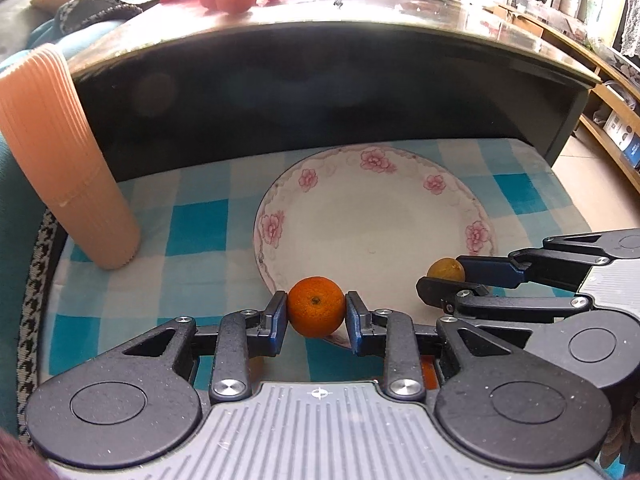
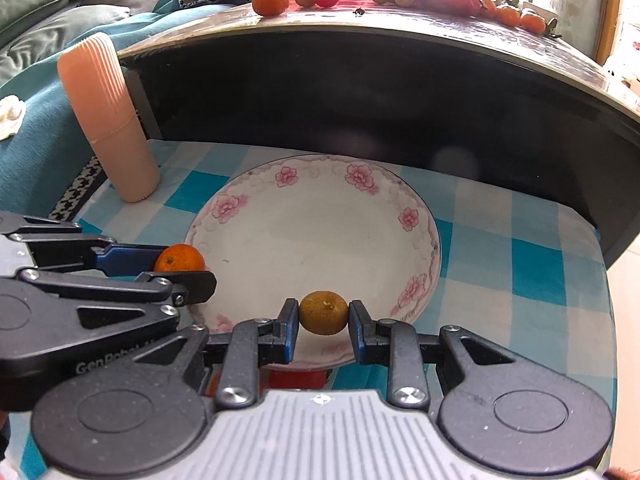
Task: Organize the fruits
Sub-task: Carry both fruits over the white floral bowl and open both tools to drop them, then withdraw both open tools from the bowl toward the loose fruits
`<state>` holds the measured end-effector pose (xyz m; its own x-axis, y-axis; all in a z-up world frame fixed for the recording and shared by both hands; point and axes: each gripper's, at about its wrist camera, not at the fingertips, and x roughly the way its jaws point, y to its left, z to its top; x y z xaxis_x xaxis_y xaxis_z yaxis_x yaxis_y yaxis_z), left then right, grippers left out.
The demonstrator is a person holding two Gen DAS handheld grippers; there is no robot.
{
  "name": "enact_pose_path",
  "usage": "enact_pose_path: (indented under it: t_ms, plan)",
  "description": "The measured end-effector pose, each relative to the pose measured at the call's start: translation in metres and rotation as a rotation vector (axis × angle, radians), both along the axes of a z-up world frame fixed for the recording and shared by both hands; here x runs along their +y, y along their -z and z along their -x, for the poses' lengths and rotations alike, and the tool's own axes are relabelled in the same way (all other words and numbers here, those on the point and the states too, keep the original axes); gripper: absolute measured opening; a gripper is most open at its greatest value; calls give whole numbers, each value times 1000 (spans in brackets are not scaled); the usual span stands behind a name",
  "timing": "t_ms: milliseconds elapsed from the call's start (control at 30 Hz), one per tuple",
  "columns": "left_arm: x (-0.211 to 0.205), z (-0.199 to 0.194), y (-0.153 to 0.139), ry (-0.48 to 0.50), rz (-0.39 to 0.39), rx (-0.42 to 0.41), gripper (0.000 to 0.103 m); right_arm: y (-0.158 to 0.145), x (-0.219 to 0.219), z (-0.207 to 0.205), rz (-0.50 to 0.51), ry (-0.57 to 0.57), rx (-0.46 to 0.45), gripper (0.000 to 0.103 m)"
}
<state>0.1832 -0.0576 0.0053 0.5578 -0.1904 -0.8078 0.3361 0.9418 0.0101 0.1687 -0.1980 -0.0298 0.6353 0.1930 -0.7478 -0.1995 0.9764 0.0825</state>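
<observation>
The left gripper (image 1: pixel 316 307) is clamped on a round bright-orange mandarin (image 1: pixel 316 306), holding it over the near-left edge of the white ceramic plate with pink flower prints (image 1: pixel 372 236); the right gripper (image 2: pixel 323 313) is clamped on a smaller, dull yellow-brown round fruit (image 2: pixel 323 312) over the plate's near edge. The plate is bare and lies on the blue-and-white checked cloth (image 1: pixel 200 232), near its middle, with a ribbed peach-coloured plastic cylinder (image 1: pixel 60 160) leaning at the cloth's far-left corner. The 2 grippers sit close side by side, so the main risk is their fingers knocking together as both fruits go down. Released this near the rim, a round fruit could roll off onto the cloth. The plate's smooth, shallow slope may also send 1 fruit rolling against the other.
</observation>
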Motion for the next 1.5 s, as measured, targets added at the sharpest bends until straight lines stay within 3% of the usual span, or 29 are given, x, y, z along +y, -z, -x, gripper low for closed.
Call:
enact_pose_path:
  t_ms: [133, 767, 1500]
  plan:
    - [-4, -1, 3, 10, -25, -30, 37, 7, 0, -3, 9, -6, -5, 41]
    - [0, -3, -3, -14, 10, -32, 48, 5, -9, -14, -19, -14, -36, 46]
    - [13, 16, -21, -22, 25, -43, 55, -16, -5, 12, -32, 16, -53, 47]
